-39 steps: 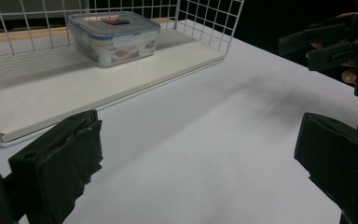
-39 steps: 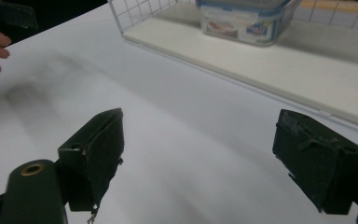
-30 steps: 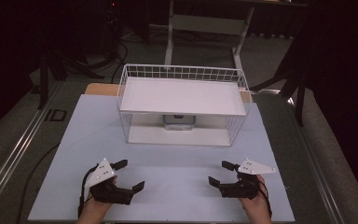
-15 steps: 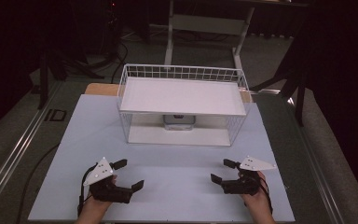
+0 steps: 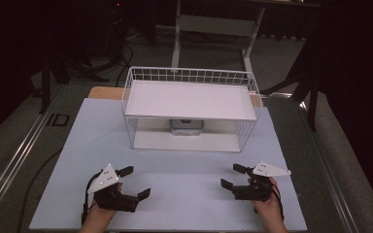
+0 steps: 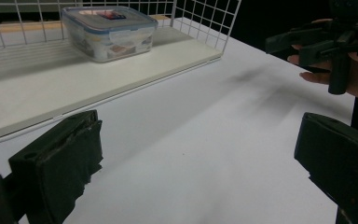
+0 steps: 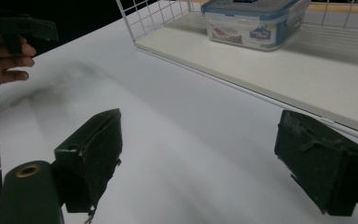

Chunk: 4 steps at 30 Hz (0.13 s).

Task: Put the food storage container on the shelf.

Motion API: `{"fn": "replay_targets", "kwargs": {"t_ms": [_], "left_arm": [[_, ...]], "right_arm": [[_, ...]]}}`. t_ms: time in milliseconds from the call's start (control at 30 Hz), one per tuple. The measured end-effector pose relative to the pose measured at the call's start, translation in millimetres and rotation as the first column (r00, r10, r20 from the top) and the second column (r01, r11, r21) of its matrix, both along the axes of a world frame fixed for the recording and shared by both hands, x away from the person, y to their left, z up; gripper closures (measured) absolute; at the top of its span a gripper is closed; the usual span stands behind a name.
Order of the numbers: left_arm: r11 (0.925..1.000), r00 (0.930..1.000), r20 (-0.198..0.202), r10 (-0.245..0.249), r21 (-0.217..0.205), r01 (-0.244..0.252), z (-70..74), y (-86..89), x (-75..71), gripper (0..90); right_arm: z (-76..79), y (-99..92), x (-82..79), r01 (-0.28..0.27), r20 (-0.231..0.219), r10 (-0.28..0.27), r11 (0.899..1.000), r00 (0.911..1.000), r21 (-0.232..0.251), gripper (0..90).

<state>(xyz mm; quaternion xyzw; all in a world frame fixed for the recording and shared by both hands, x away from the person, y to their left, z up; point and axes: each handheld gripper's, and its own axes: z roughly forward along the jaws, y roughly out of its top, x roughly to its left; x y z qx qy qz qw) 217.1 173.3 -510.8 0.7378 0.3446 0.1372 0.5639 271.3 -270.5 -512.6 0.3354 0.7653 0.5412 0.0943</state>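
A white wire basket rack (image 5: 252,92) stands at the back middle of the white table, with a flat white shelf across its top. Under that shelf a clear lidded food container (image 5: 187,126) sits on the rack's base board; it also appears as the container (image 6: 108,32) and the container (image 7: 251,23). My left gripper (image 5: 136,181) rests near the front left edge, open and holding nothing, its jaws wide apart in the left gripper view (image 6: 196,163). At the front right, my right gripper (image 5: 231,175) is open as well, with only bare table between its fingers (image 7: 205,154).
The white table (image 5: 184,165) ends just in front of both hands. A wooden board edge (image 5: 104,92) shows behind the rack. Grey floor, metal rails and dark stands surround the table. Each gripper view shows the other hand, the right one (image 6: 326,39) and the left one (image 7: 9,51).
The right gripper has edged very slightly away from the person. The left gripper and the container have stayed where they were.
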Motion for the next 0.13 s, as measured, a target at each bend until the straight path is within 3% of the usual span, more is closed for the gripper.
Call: {"fn": "replay_targets", "kwargs": {"t_ms": [133], "left_arm": [[1.0000, 1.0000, 0.004, -0.002, 0.001, 0.002, 0.6, -0.2, -1.1, 1.7]], "right_arm": [[-0.5, -0.5, 0.5, 0.017, -0.003, -0.017, 1.000, 0.9998, -0.016, 14.9]]}}
